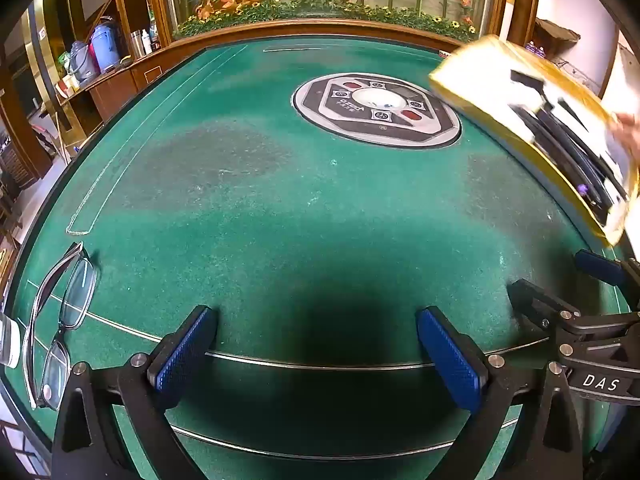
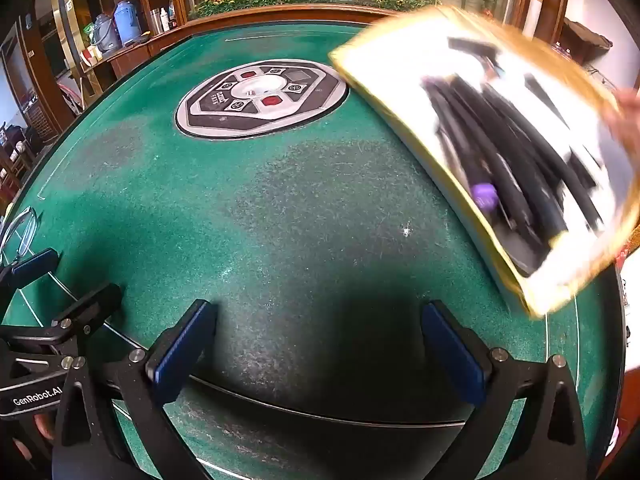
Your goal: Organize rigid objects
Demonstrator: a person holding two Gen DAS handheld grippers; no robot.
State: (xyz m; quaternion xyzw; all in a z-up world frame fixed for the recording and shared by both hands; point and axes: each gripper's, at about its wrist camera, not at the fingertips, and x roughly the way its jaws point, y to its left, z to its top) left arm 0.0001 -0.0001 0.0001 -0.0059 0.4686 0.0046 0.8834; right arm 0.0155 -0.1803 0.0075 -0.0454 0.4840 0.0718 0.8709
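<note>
Left tool (image 1: 316, 344) gaping, empty | right tool (image 2: 320, 344) gaping, empty | blurred gold-edged box (image 2: 492, 148) tilted, long axis near-right to far-left

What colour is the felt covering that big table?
Green, worn paler in patches, on the felt-topped table; the left wrist view shows it best.

White letters "DAS" stand on the black body of the right gripper (image 1: 600, 382), seen at the edge of the left wrist view. "GenRobot.AI" is printed in white on the black body of the left gripper (image 2: 36, 400), seen from the right wrist. The branding on the round control panel (image 2: 260, 96) set in the green surface (image 2: 280, 208) is too small to read.
</note>
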